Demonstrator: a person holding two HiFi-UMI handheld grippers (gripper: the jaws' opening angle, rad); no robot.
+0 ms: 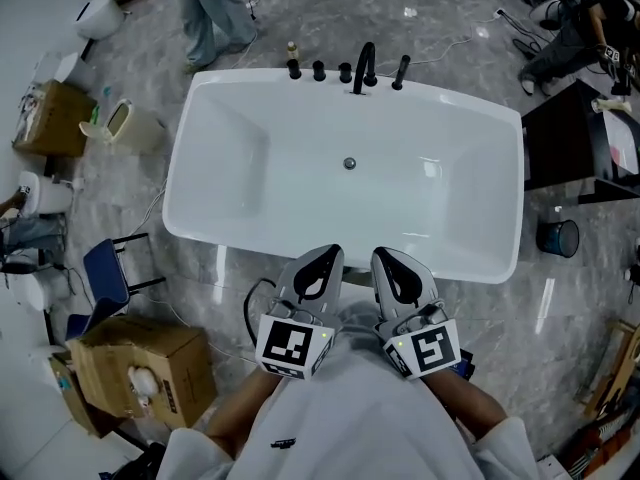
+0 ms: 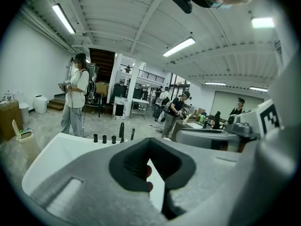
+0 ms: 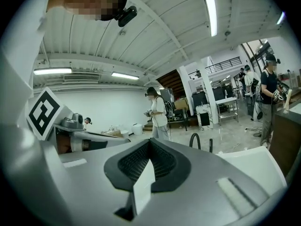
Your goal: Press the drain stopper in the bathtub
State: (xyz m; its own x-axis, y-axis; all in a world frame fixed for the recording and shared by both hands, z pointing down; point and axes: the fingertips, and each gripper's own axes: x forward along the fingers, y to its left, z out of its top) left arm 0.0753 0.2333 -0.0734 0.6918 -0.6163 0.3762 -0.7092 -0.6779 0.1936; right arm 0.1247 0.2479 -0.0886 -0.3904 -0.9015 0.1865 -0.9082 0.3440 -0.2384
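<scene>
Down in the middle of the white bathtub [image 1: 200, 183] sat the drain stopper [image 1: 349, 163], a small dark round dot on the tub floor. It was too small to tell if it was pushed down or popped up. So the pictures fit two things: the stopper waiting for a press, or the stopper pressed with the grippers back by the person. Nothing was touching it.

Both grippers were held close to the person's chest, by the near edge of the tub and well apart from the stopper. The left gripper [image 1: 330, 252] had its jaws closed together with nothing held. The right gripper [image 1: 385, 254] was closed and empty too.

The tub looked bare inside but for the stopper, and no water showed. Beside the person, an open cardboard box [image 1: 175, 353] held something round and white [image 1: 146, 378]. A dark bucket [image 1: 557, 237] stood on the floor to the right, and I could not see what was in it.
</scene>
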